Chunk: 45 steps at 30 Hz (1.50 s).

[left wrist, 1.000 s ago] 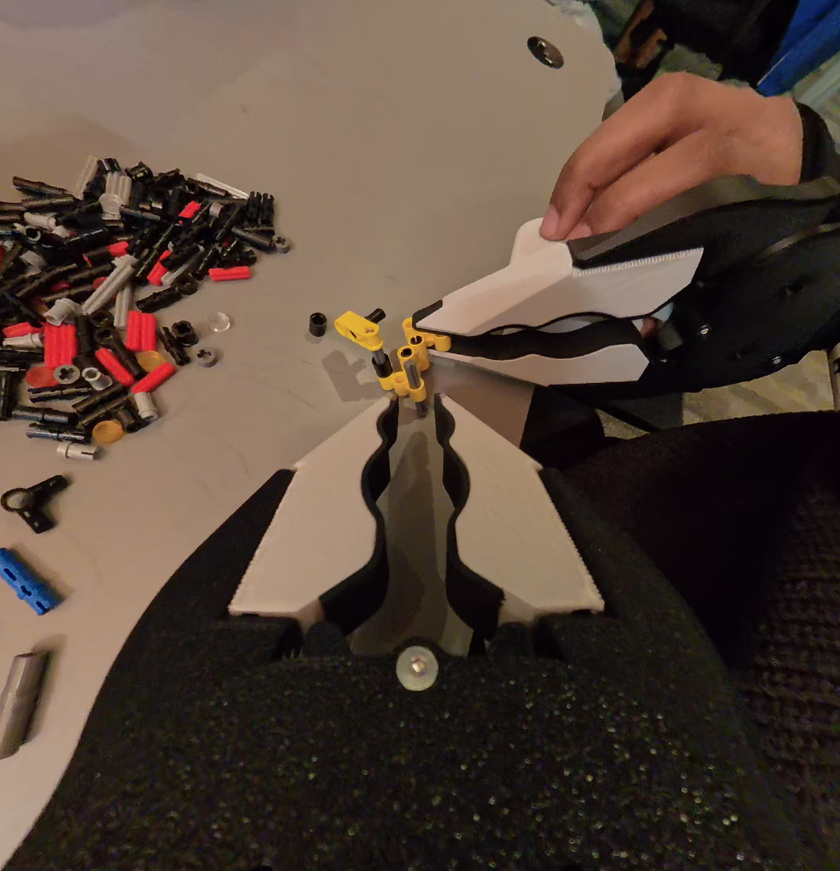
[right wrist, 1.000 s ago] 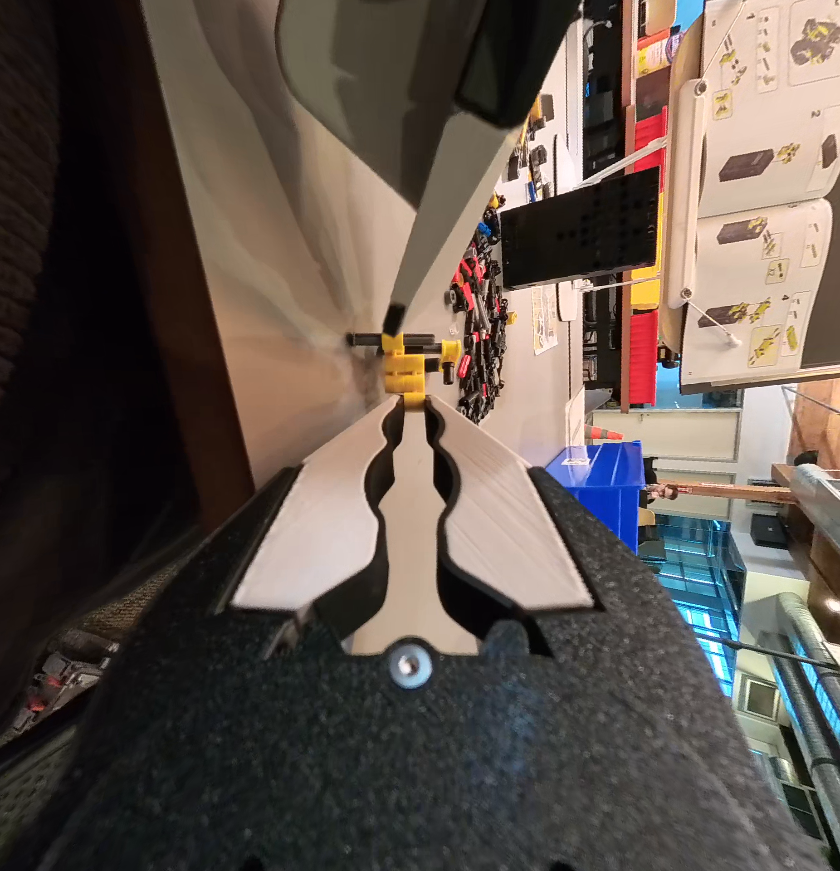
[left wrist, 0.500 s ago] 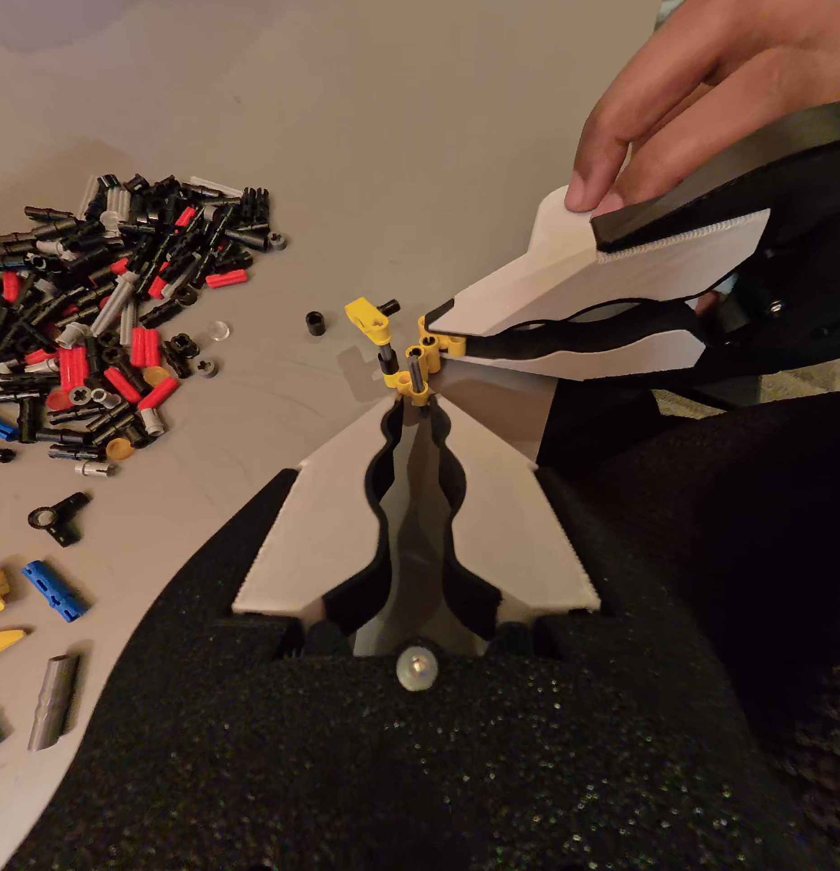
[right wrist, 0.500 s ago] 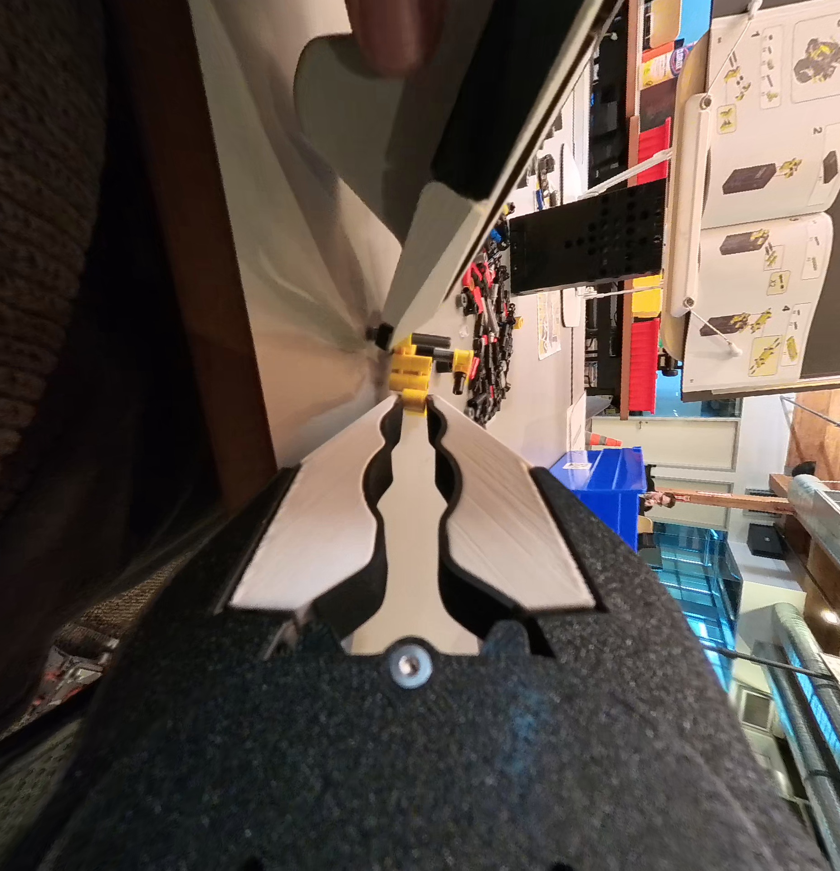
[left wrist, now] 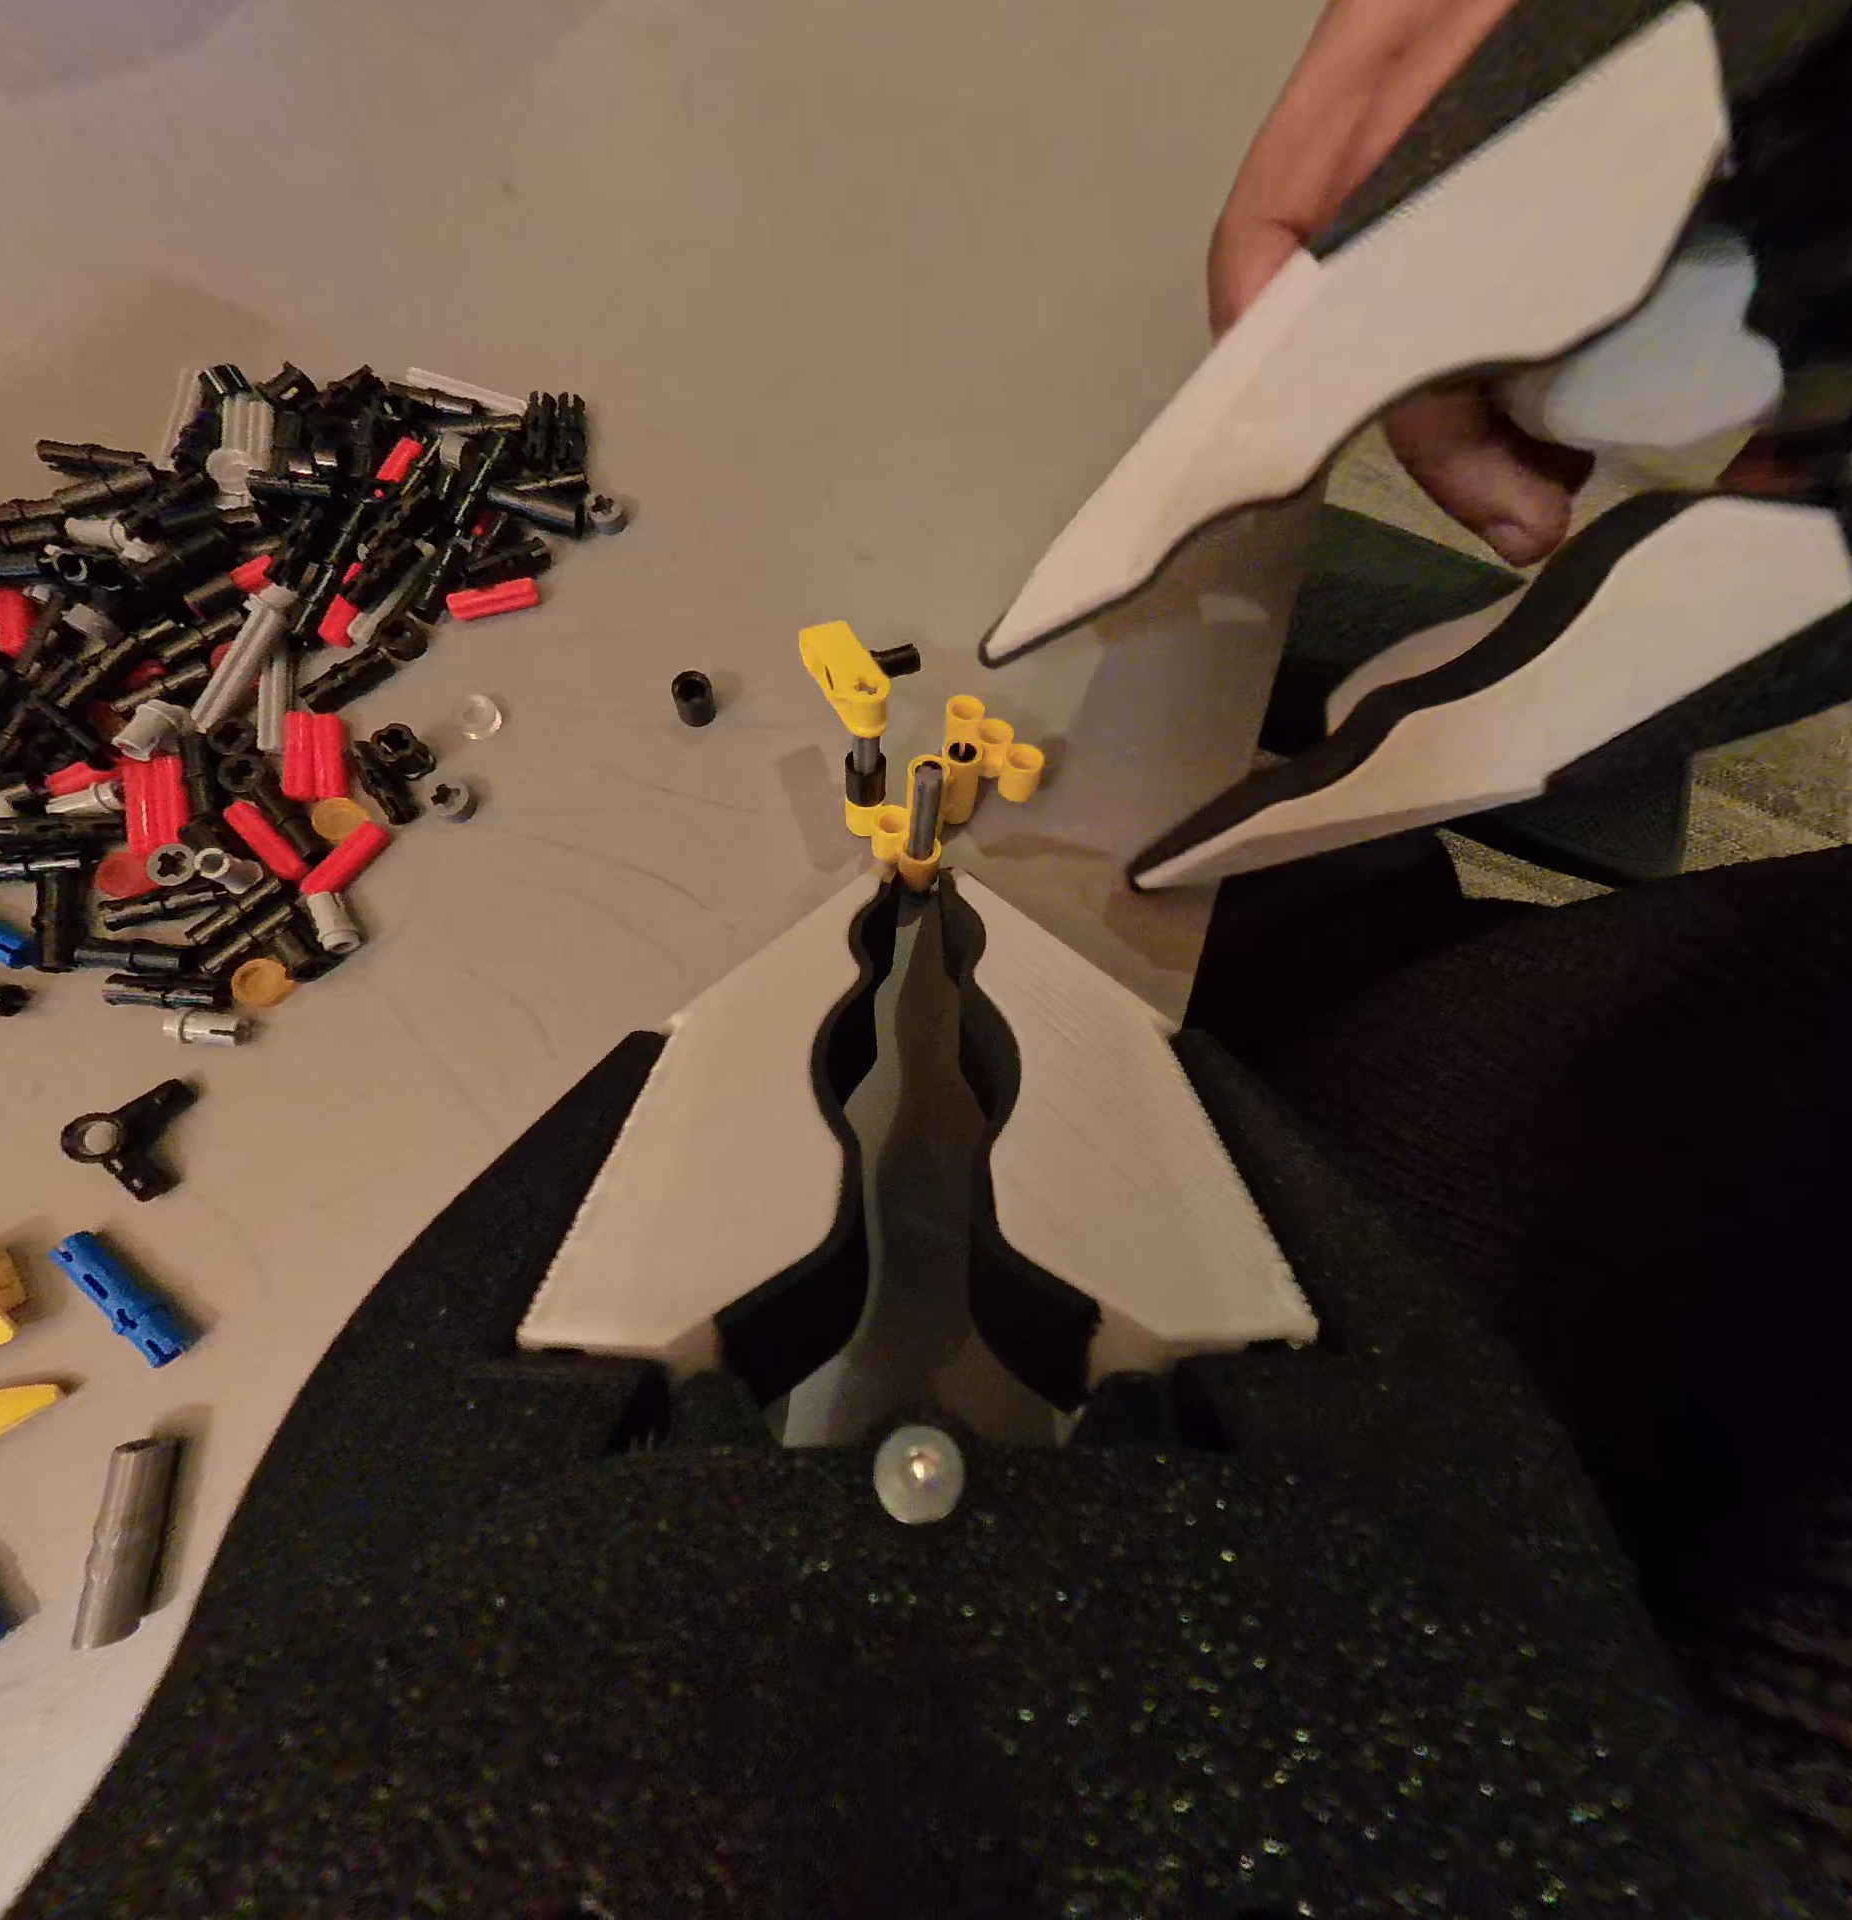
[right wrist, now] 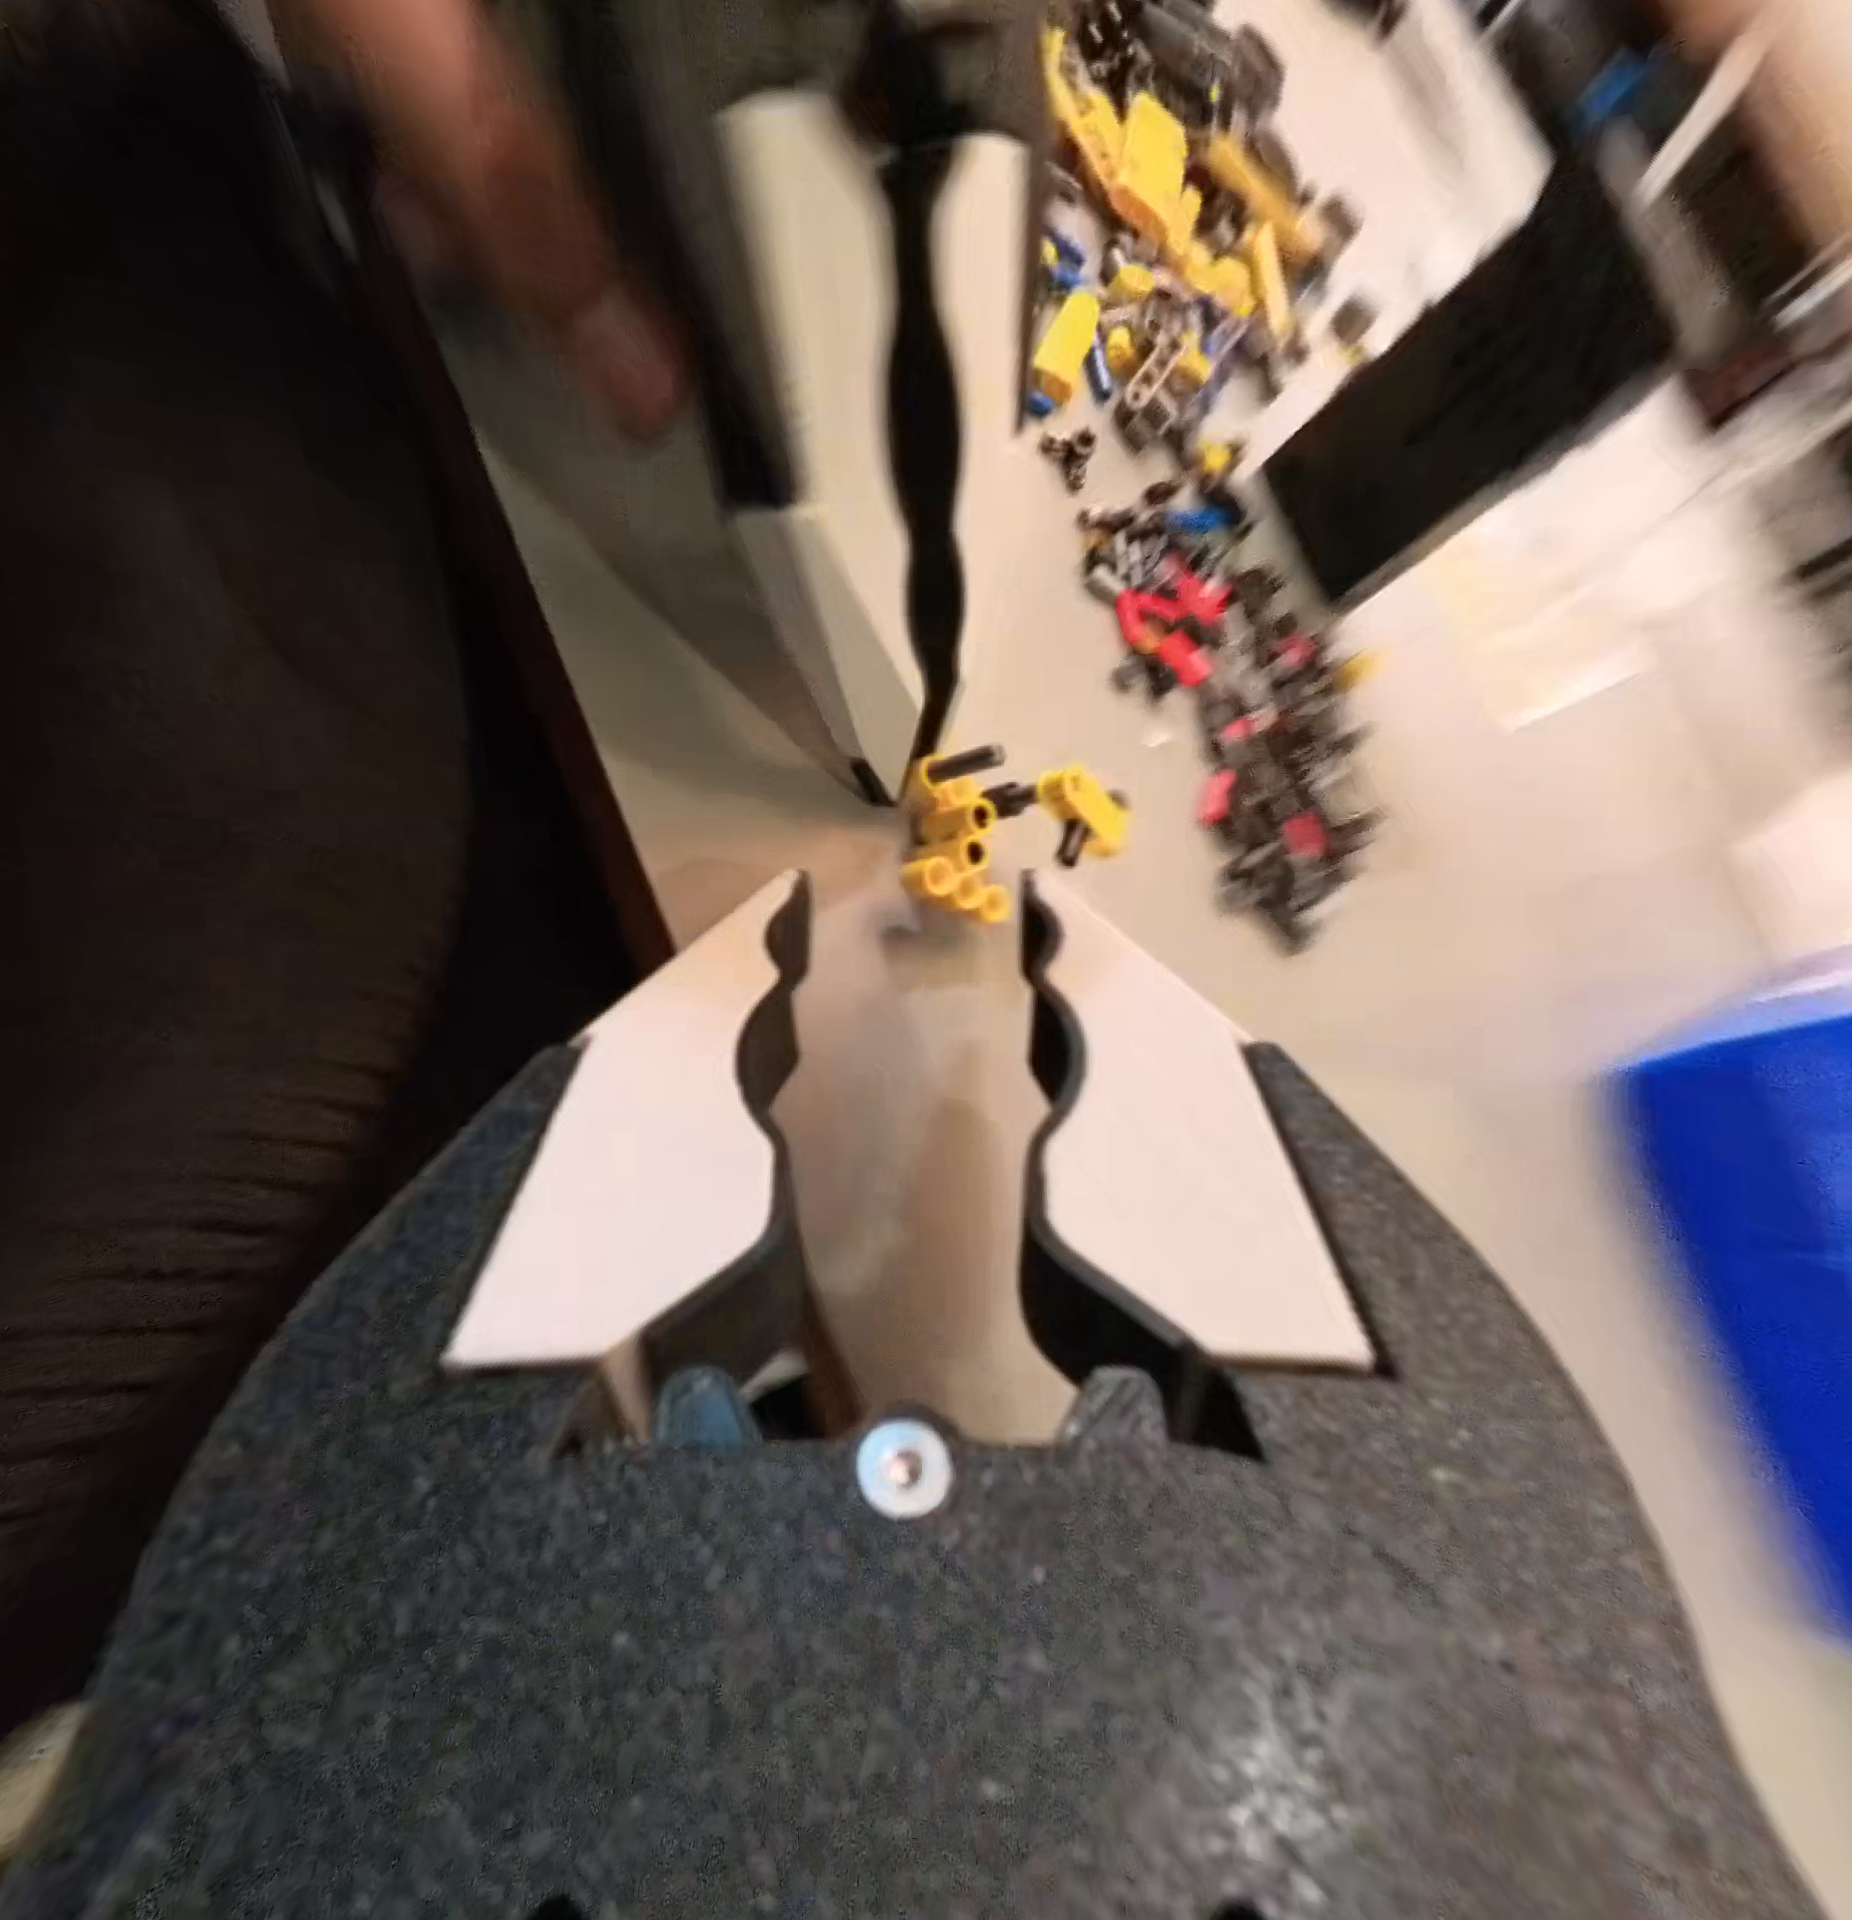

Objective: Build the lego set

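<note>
My left gripper (left wrist: 914,881) is shut on the bottom of a small yellow assembly (left wrist: 989,750) with a grey axle (left wrist: 924,805) standing up through it and a yellow arm (left wrist: 844,675) on top. It holds the assembly just above the grey table (left wrist: 901,312), near the table's edge. My right gripper (left wrist: 1064,769) is open and empty, its fingertips just right of the assembly and apart from it. In the blurred right wrist view the open right gripper (right wrist: 911,883) faces the assembly (right wrist: 948,847), with the left gripper (right wrist: 880,774) behind it.
A pile of black, red and grey pieces (left wrist: 226,675) lies to the left. A loose black bush (left wrist: 693,698), black connector (left wrist: 122,1132), blue pin (left wrist: 122,1299) and grey tube (left wrist: 127,1538) lie nearby. A blue bin (right wrist: 1774,1299) and a black board (right wrist: 1473,436) show in the right wrist view. Only a small space, under 4 cm, lies between the two pairs of fingers. Left tips and right tips are each some 5 cm from the loose black bush (left wrist: 693,698).
My right gripper has opened, let go of the yellow assembly and drawn back up and to the right. My left gripper still holds the assembly.
</note>
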Available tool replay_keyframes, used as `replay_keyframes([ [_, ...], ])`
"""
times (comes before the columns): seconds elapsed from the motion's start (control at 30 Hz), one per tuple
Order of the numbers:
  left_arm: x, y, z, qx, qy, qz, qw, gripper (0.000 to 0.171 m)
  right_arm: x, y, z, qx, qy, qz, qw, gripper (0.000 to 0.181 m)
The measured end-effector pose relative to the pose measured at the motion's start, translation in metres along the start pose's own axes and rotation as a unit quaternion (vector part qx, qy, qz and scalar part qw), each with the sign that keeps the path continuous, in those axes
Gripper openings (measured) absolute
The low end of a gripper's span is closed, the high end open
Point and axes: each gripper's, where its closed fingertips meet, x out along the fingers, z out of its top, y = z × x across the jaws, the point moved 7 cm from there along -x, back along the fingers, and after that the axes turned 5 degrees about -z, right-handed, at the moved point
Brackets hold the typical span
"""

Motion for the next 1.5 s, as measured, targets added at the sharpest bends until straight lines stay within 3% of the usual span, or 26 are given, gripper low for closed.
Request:
replay_keyframes([
  [0.1, 0.000, 0.000, 0.000, 0.002, 0.001, 0.001, 1.000, 0.007, 0.003, -0.005, -0.007, 0.126, 0.015, 0.063, 0.990, 0.055],
  [0.23, 0.000, 0.000, 0.000, 0.002, 0.001, 0.000, 1.000, 0.007, 0.010, -0.006, -0.012, 0.177, 0.025, 0.072, 0.981, 0.054],
  [0.53, 0.000, 0.001, 0.000, -0.006, -0.001, -0.006, 1.000, 0.007, 0.006, -0.013, -0.012, 0.154, 0.036, 0.050, 0.986, 0.054],
  [0.7, 0.000, 0.001, 0.000, -0.005, -0.001, -0.005, 1.000, 0.007, -0.004, -0.025, -0.001, 0.163, -0.008, 0.043, 0.986, 0.054],
  [0.9, -0.005, 0.002, 0.001, -0.013, -0.008, 0.005, 1.000, 0.010, 0.003, -0.019, -0.003, 0.143, -0.009, 0.037, 0.989, 0.054],
  [1.07, -0.017, -0.003, 0.000, -0.026, -0.017, -0.017, 0.999, 0.011, 0.003, -0.017, 0.001, 0.128, -0.023, 0.022, 0.991, 0.041],
  [1.23, -0.014, -0.005, -0.007, -0.025, 0.012, -0.017, 0.999, 0.010, 0.007, -0.019, 0.003, 0.135, -0.024, 0.032, 0.990, 0.038],
  [1.5, -0.010, -0.003, -0.005, -0.028, 0.009, -0.020, 0.999, 0.009, 0.016, -0.018, 0.000, 0.166, -0.014, 0.068, 0.984, 0.039],
])
